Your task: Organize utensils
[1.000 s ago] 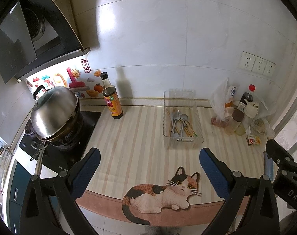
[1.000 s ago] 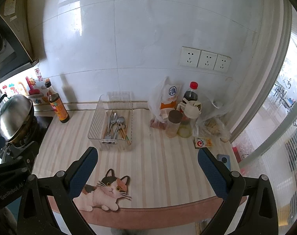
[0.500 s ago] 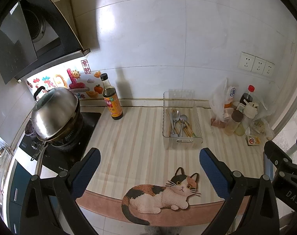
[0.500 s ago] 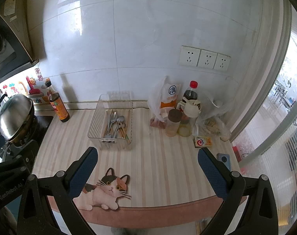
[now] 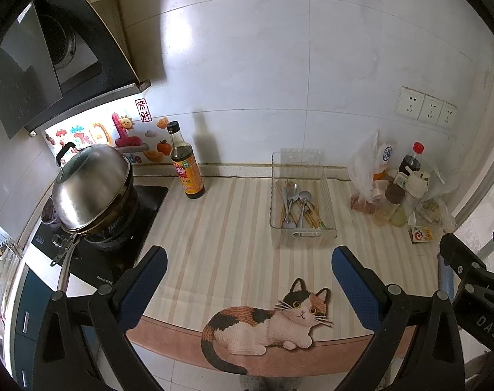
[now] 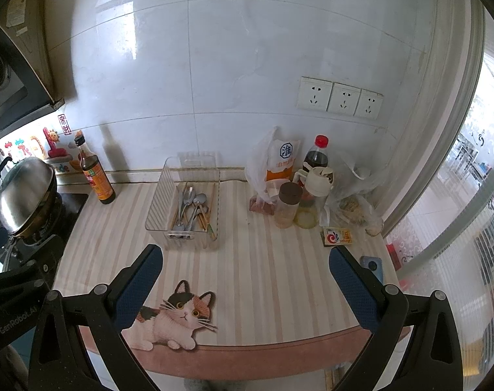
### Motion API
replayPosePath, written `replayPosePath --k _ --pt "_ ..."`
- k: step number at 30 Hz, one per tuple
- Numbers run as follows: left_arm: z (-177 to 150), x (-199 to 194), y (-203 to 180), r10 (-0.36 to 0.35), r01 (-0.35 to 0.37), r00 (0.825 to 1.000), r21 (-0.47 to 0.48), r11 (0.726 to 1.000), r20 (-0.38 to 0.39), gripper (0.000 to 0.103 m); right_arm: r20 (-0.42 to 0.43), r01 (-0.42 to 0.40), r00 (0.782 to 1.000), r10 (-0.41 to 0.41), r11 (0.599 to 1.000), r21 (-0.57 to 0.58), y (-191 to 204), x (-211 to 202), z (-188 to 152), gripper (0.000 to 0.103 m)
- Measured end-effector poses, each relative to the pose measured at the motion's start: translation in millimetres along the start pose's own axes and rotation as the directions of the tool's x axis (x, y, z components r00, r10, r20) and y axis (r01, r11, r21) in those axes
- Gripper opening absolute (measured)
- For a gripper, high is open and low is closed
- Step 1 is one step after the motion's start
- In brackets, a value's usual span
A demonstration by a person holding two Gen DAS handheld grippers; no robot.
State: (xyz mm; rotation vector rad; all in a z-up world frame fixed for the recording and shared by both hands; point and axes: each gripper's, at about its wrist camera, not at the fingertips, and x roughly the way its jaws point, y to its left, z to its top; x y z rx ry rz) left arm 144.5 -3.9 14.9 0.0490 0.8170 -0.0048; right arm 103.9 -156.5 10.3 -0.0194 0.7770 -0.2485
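Both grippers empty, jaws wide apart: left gripper (image 5: 248, 280) and right gripper (image 6: 245, 280) hover above the counter's near edge w/ nothing between the fingers. Task stuff is ahead of both: clear plastic bin (image 5: 303, 233) sits on the striped counter (image 5: 220, 228), beyond the left gripper's right finger and just past the right gripper's left finger. Inside, metal spoons (image 6: 190, 207) and wooden chopsticks (image 6: 204, 218) lie lengthwise in a loose overlapping pile, handles and bowls mixed. Judgement: spoons are stiff, light, slick steel, so prob. slide under a pinch; best taken across the flat handle mid-length, not the rounded bowl. Chopsticks are thin, light, grippier, but roll; pinch near the thicker end, one at a time if poss. Bin is light and prob. skids if nudged, so approach from above, clear of its walls. Cat-shaped mat (image 5: 269, 322) lies between and below the left jaws, not involved.
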Motion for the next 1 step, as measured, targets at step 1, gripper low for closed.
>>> replayPosePath --k 1 --pt "0.0 -1.0 -0.2 0.001 -0.001 1.0 -0.002 1.0 0.003 0.103 -0.001 -0.002 1.0 0.002 1.0 0.002 -0.3 0.0 -0.1 0.103"
